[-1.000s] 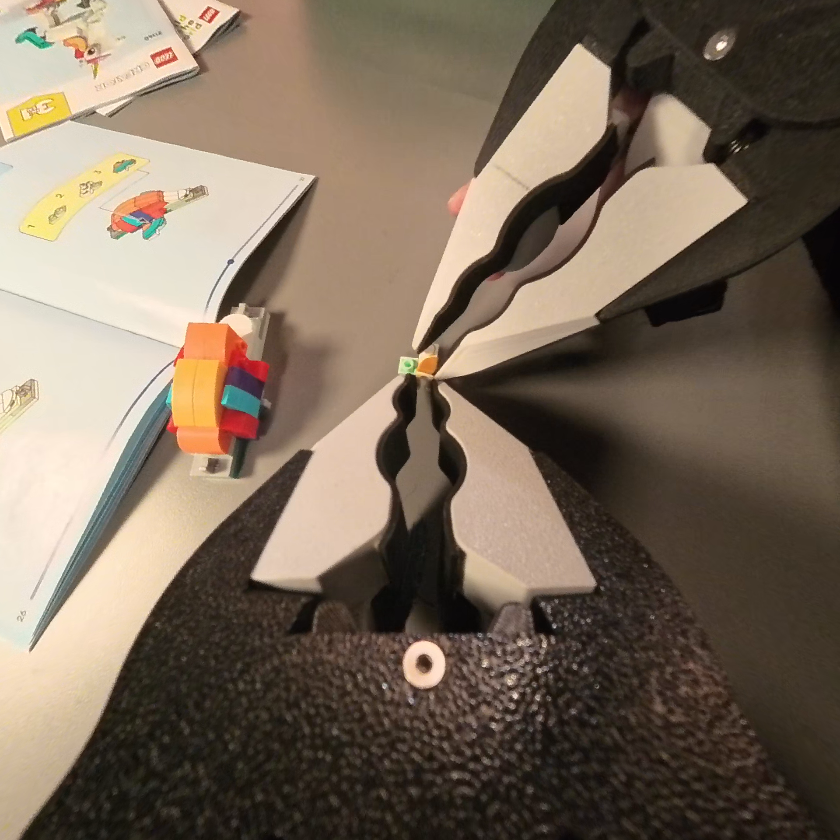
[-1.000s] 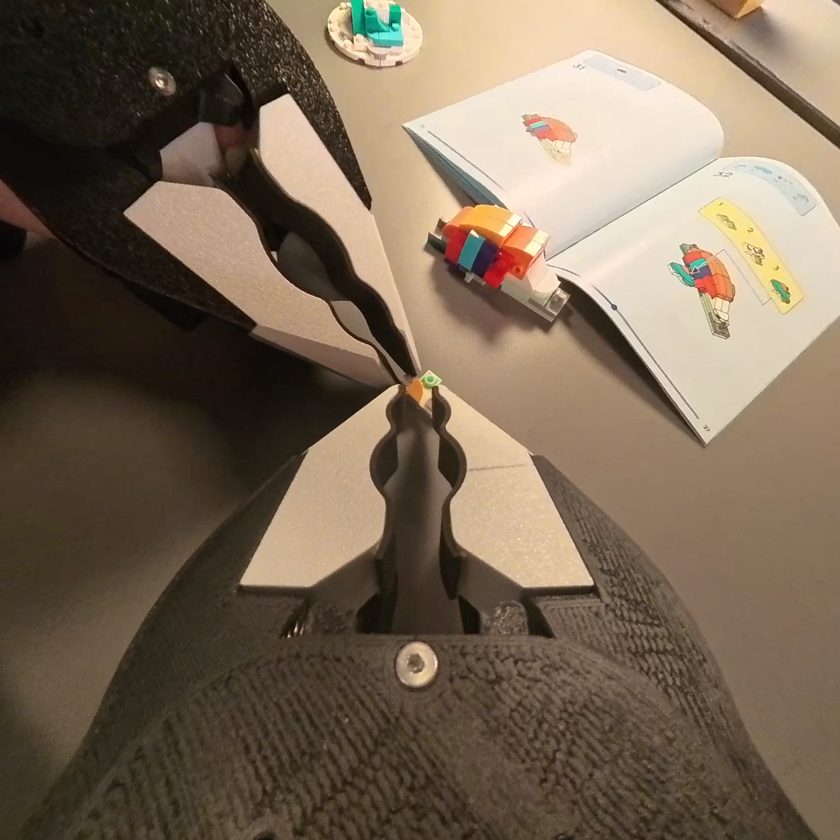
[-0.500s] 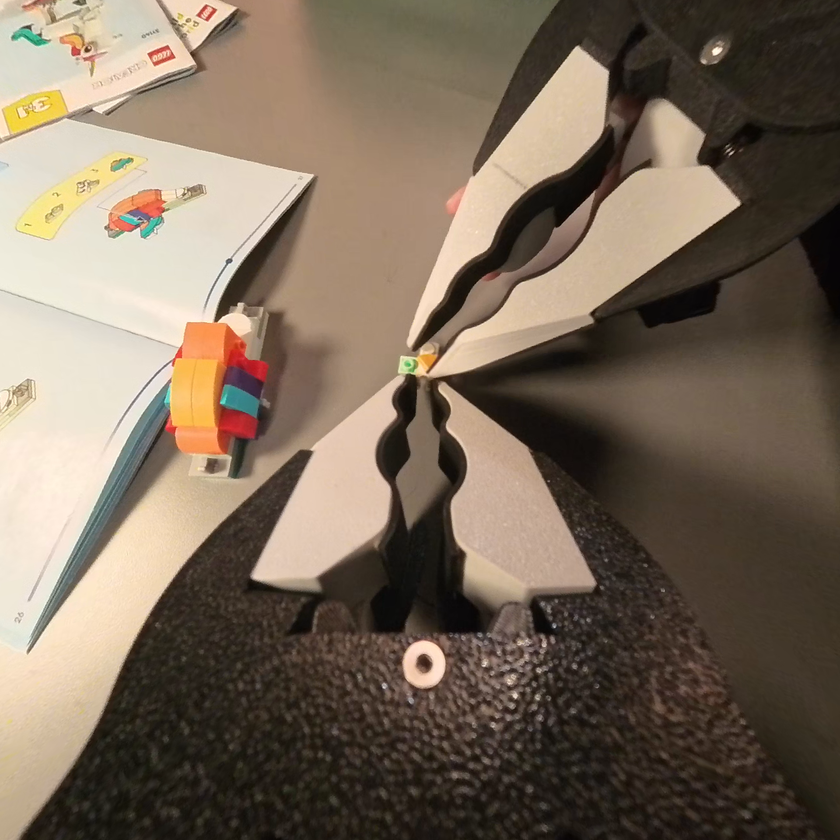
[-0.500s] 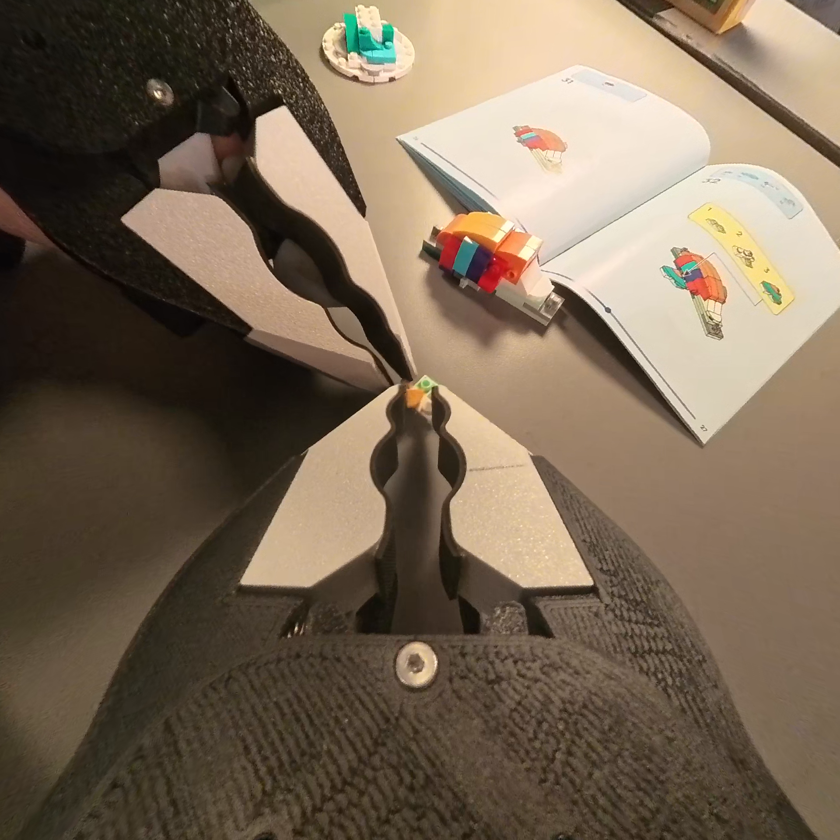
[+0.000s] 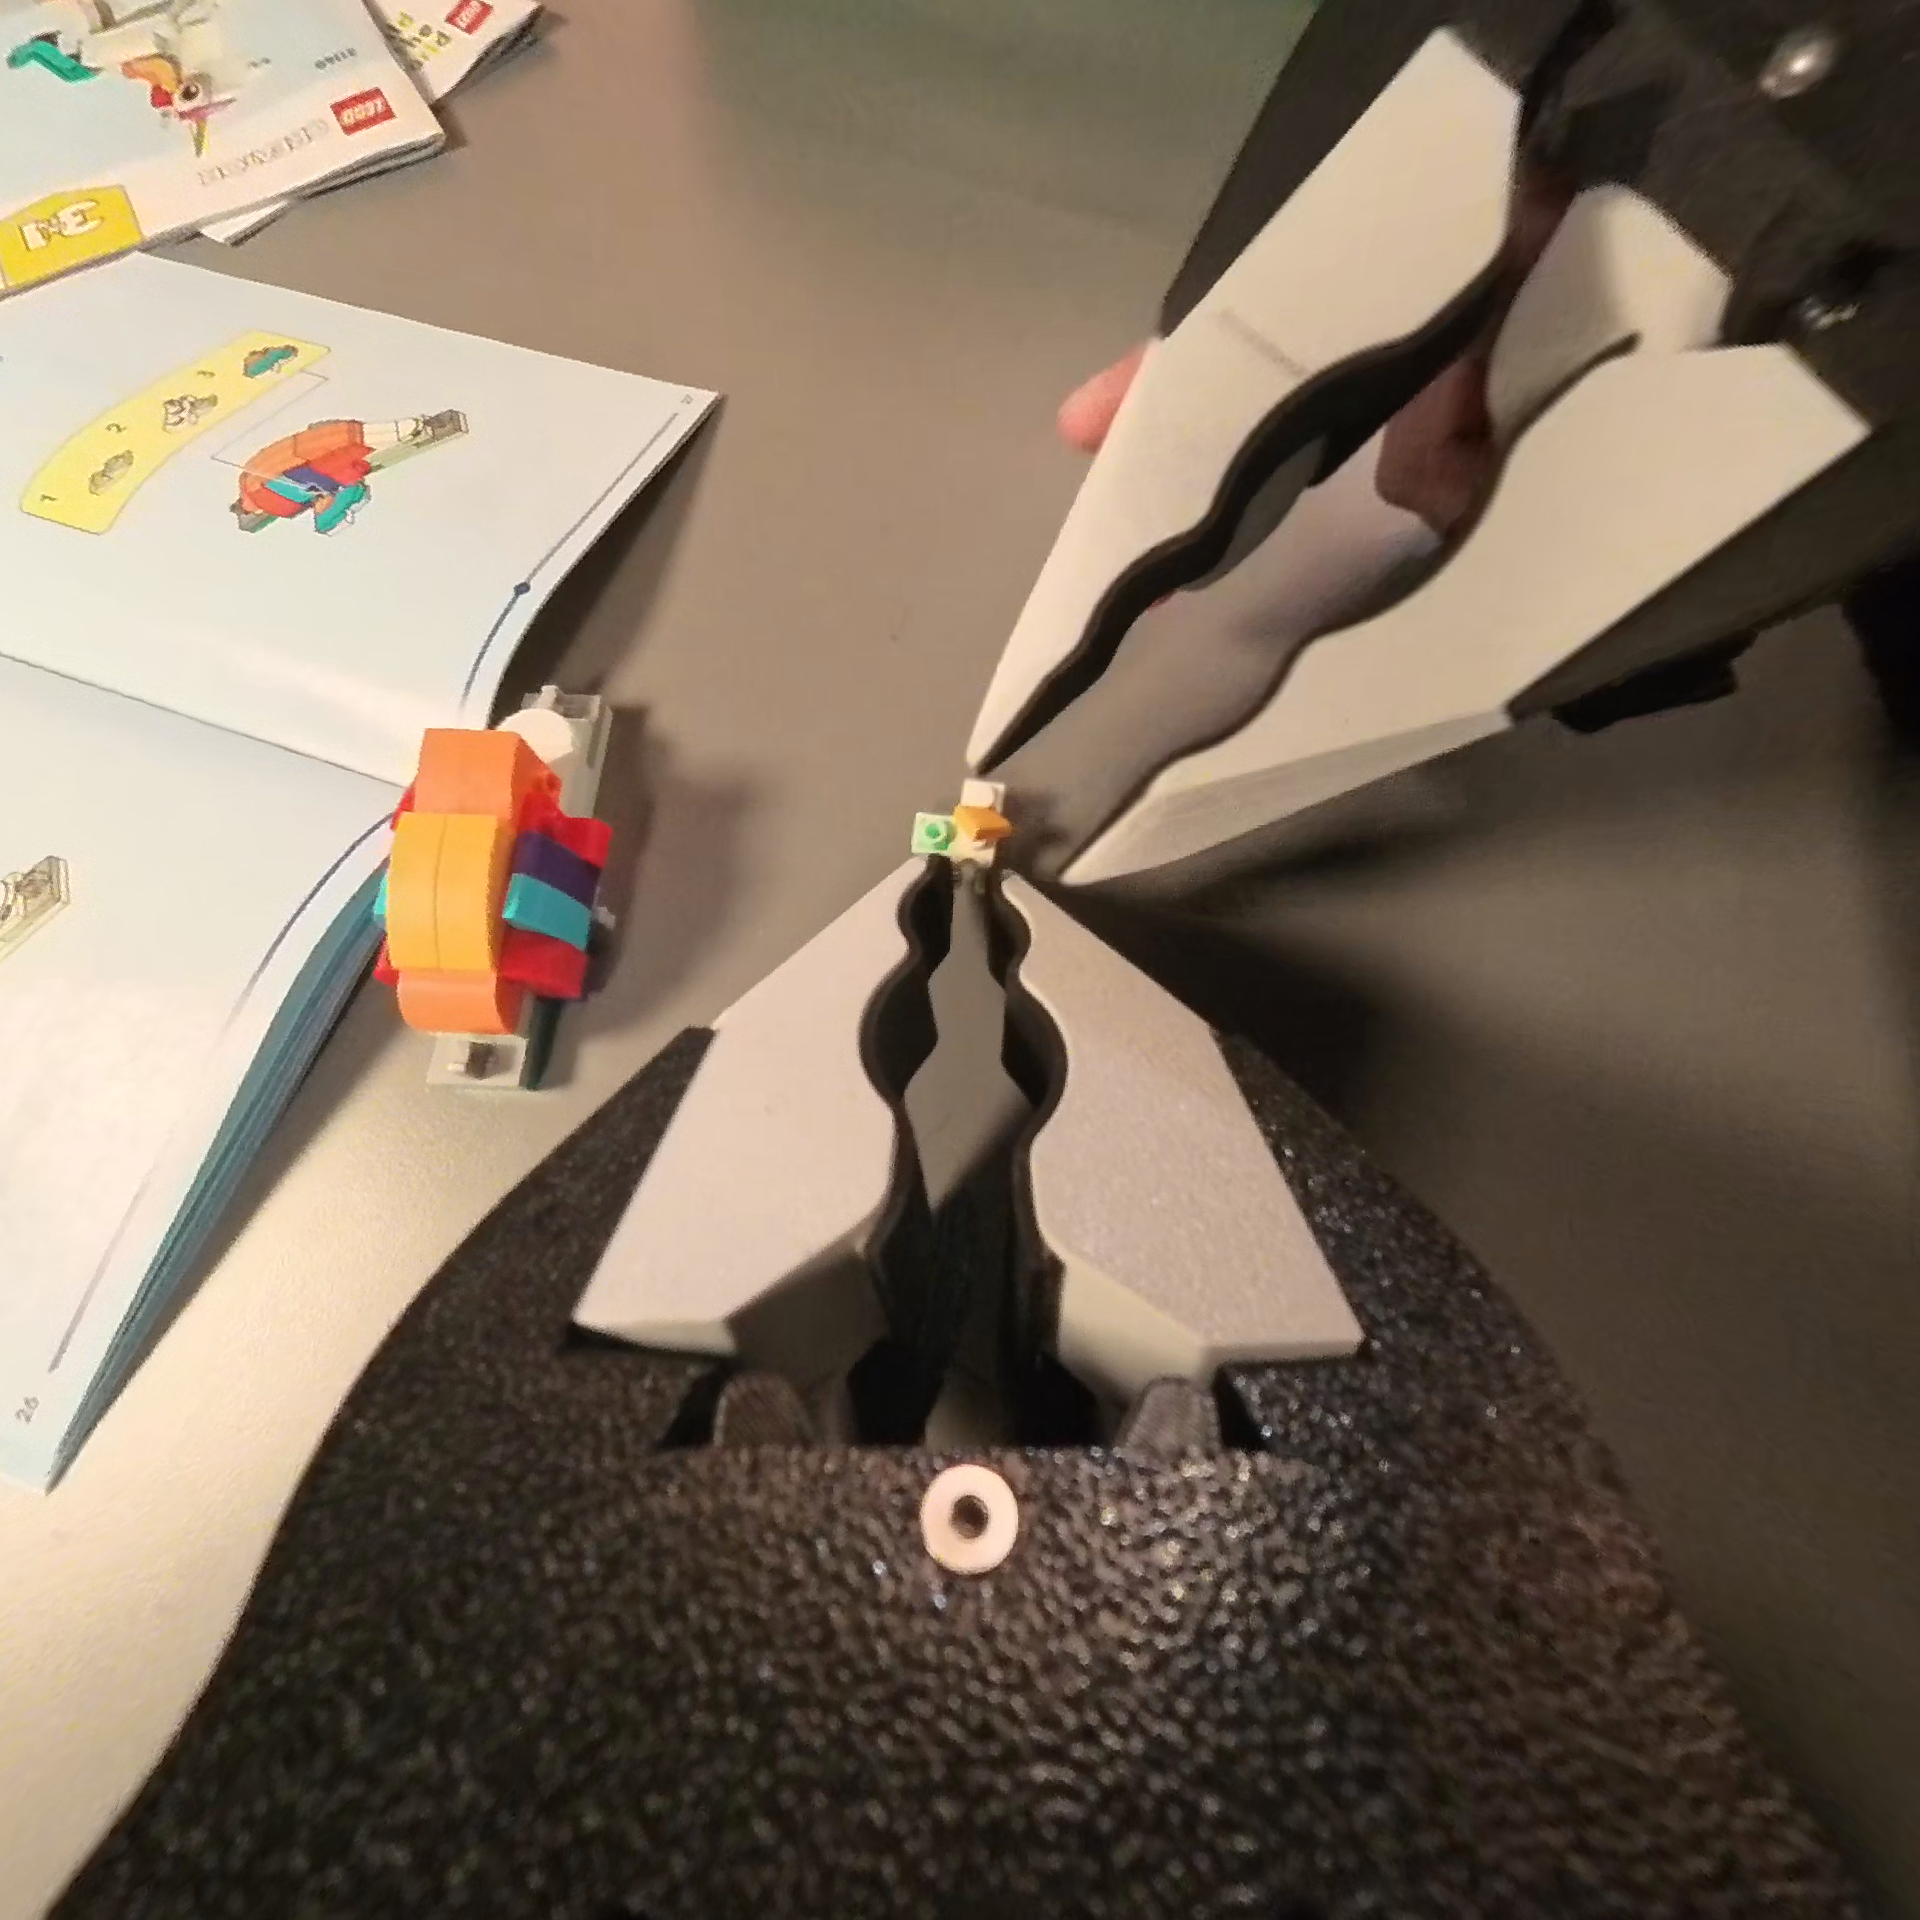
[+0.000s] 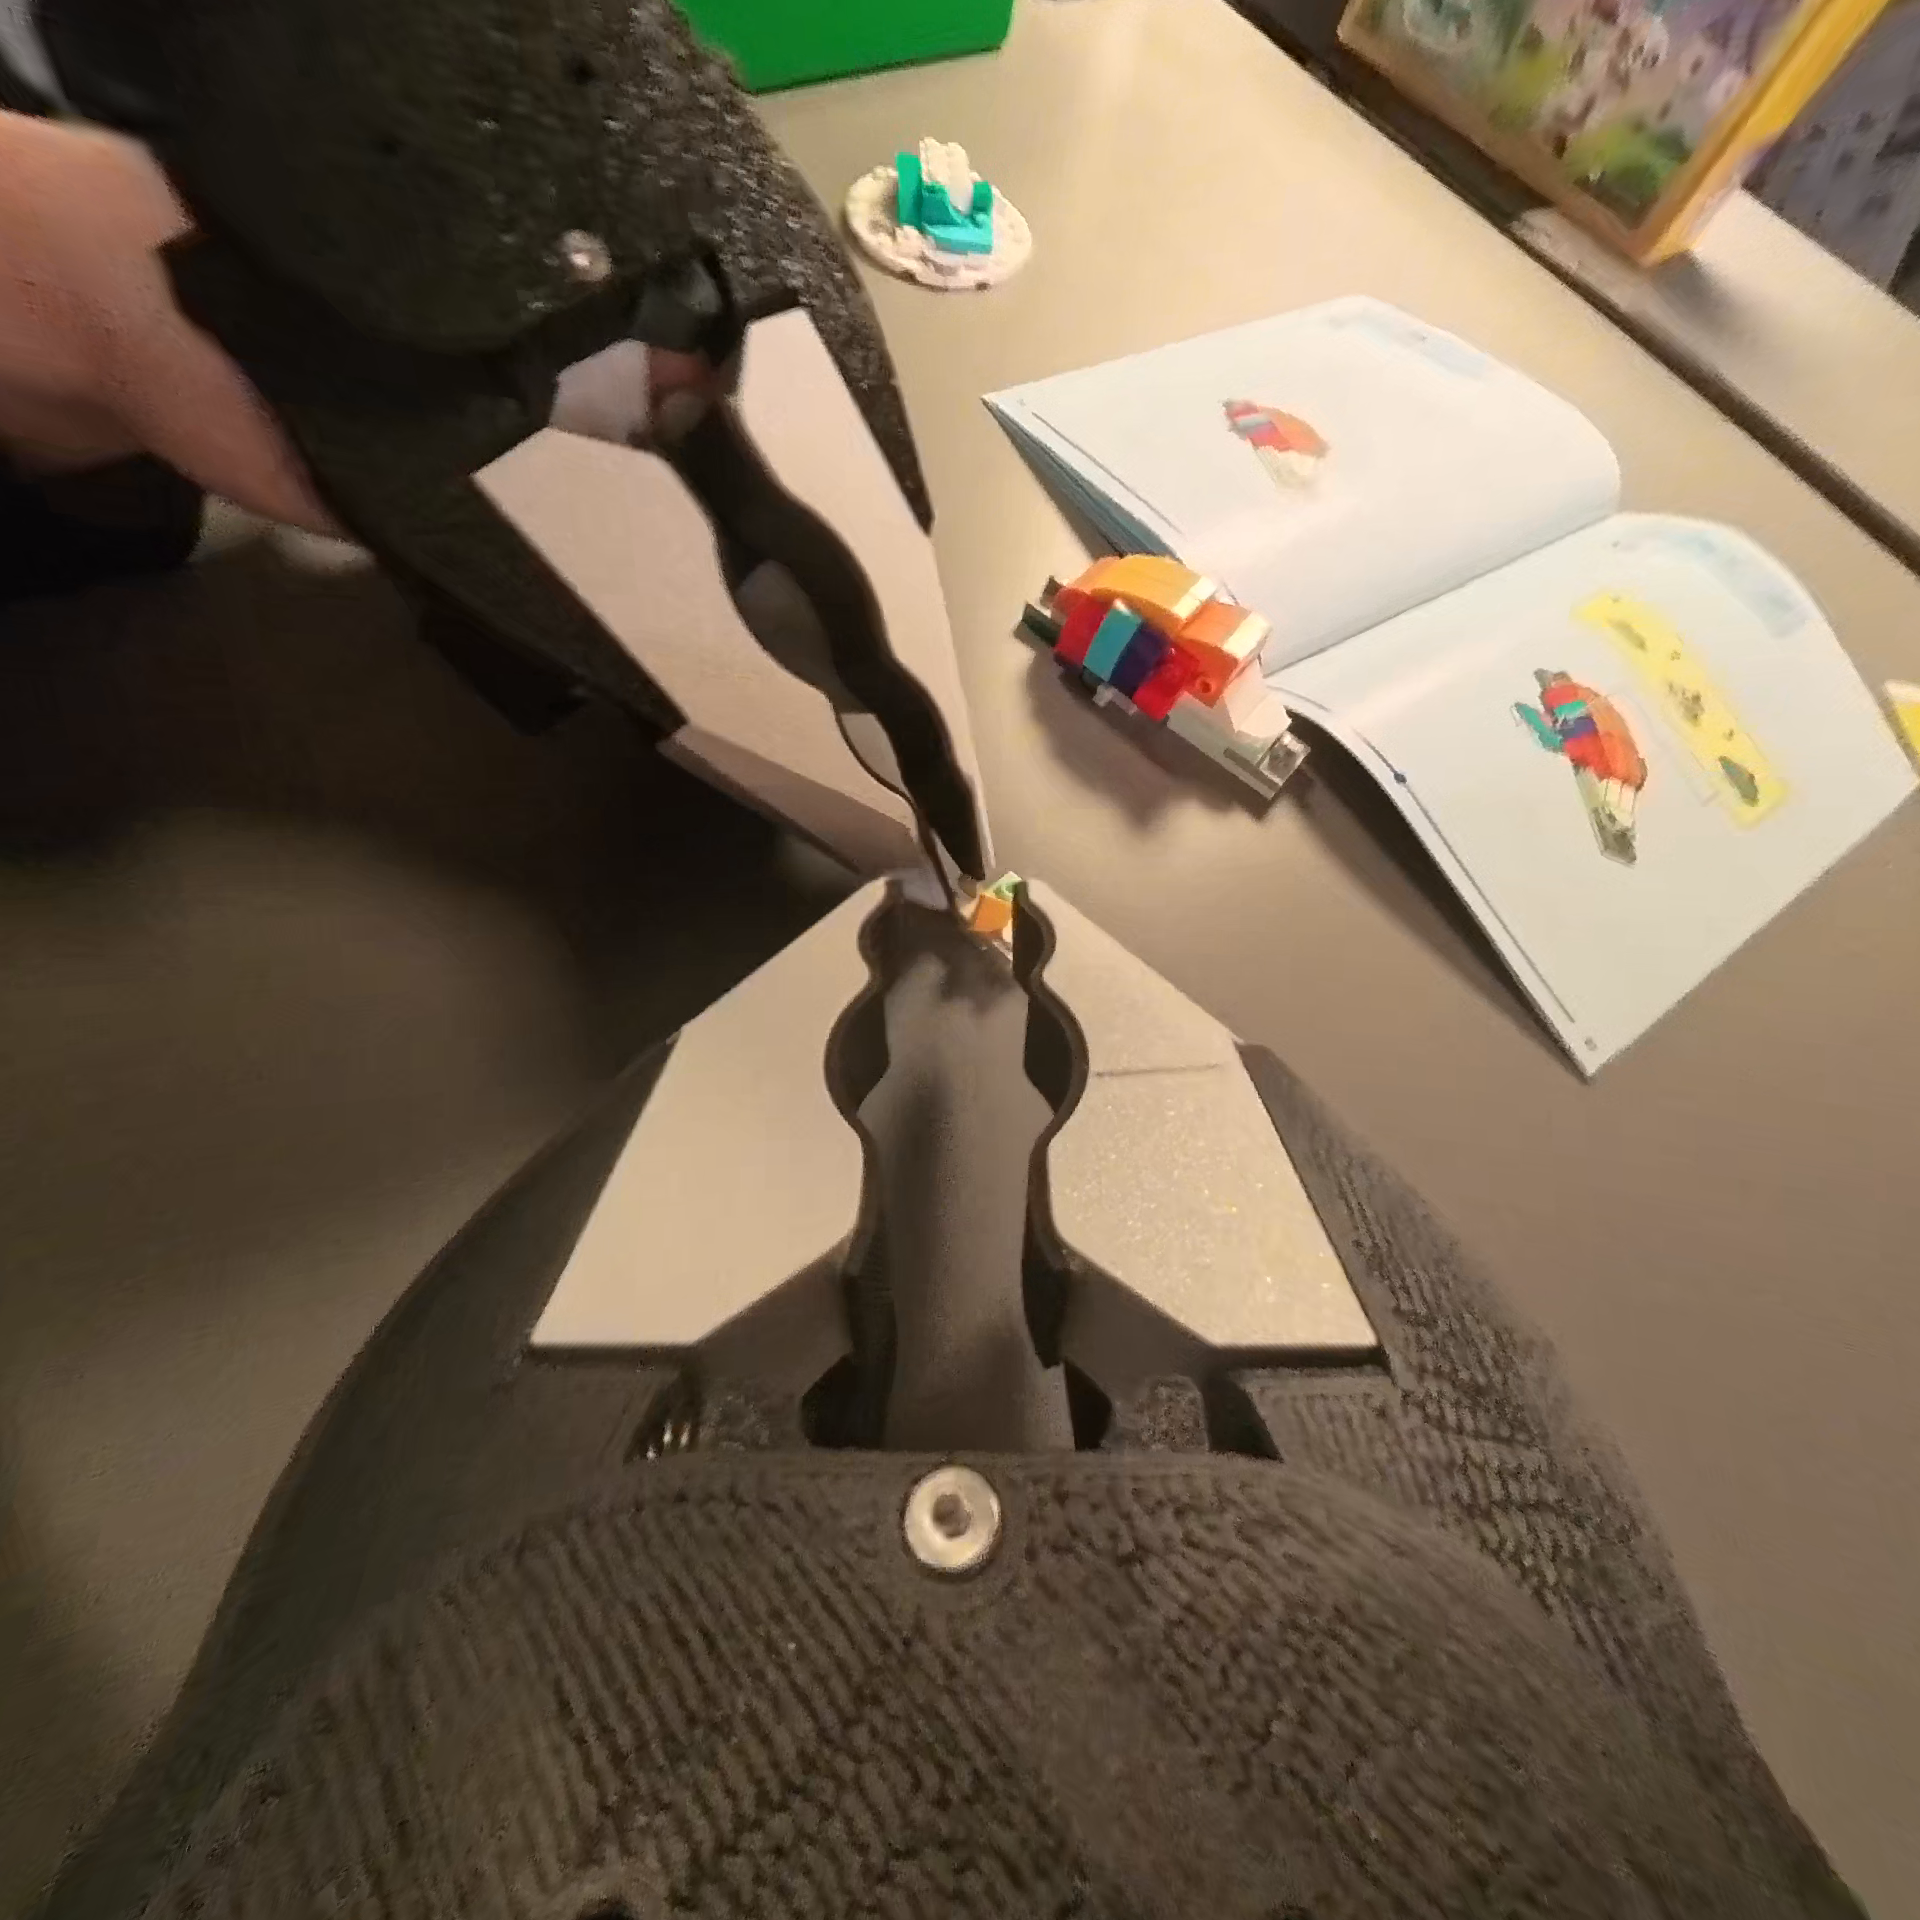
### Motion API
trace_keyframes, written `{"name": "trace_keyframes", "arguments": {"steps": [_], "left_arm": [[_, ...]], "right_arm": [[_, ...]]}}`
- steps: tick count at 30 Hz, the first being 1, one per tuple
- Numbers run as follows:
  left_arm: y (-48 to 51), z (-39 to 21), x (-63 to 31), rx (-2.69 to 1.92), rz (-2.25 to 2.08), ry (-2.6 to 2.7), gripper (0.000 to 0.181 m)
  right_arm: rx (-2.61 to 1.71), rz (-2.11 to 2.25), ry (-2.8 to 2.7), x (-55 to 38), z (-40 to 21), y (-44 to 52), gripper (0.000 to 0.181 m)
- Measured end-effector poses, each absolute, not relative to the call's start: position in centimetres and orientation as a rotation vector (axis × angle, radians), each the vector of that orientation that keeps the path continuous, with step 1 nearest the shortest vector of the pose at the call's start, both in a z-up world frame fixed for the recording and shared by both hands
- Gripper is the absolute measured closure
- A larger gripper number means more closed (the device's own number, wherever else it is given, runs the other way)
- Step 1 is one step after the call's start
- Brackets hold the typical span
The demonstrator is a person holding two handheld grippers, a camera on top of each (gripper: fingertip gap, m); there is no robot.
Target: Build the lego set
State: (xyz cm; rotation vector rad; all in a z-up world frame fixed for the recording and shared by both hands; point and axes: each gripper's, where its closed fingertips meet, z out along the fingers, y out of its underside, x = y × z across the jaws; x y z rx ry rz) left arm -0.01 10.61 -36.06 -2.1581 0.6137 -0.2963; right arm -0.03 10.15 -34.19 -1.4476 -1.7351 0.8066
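Observation:
My left gripper [image 5: 961,883] is shut on a tiny lego sub-assembly [image 5: 977,826] of a green, an orange and a white piece, held above the table. My right gripper [image 6: 954,902] is open, its fingertips on either side of the sub-assembly [image 6: 989,912], tip to tip with the left gripper [image 6: 951,871]. In the left wrist view the right gripper [image 5: 1029,810] comes in from the upper right with its jaws apart. A partly built orange, red, teal and purple lego model [image 5: 488,894] lies on the table, also in the right wrist view [image 6: 1153,655].
An open instruction booklet [image 5: 260,623] lies beside the model, also in the right wrist view [image 6: 1455,582]. Closed booklets [image 5: 208,125] lie farther back. A white round plate with teal bricks [image 6: 940,223], a green box [image 6: 862,31] and a lego box [image 6: 1610,114] stand beyond. Both grippers' tips are close together, under 4 cm apart.
My right gripper's jaws have opened and no longer pinch the small sub-assembly; the left gripper keeps hold of it. The right wrist view has tilted up to show more of the far table.

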Motion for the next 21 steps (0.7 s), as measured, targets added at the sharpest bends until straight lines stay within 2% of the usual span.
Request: {"name": "trace_keyframes", "arguments": {"steps": [4, 14, 21], "left_arm": [[10.7, -36.0, -0.6, -2.167, -0.323, 0.575, 0.177], [11.0, -34.3, -0.9, -2.118, -0.481, 0.441, 0.177], [10.9, -33.8, -1.0, -2.106, -0.518, 0.423, 0.177]], "right_arm": [[-1.223, 0.655, -1.811, 0.4, -34.0, 10.5, 0.151], [-0.597, 0.067, -1.873, -1.1, -34.1, 11.4, 0.151], [-0.544, 0.011, -1.853, -1.5, -34.0, 11.5, 0.156]]}}
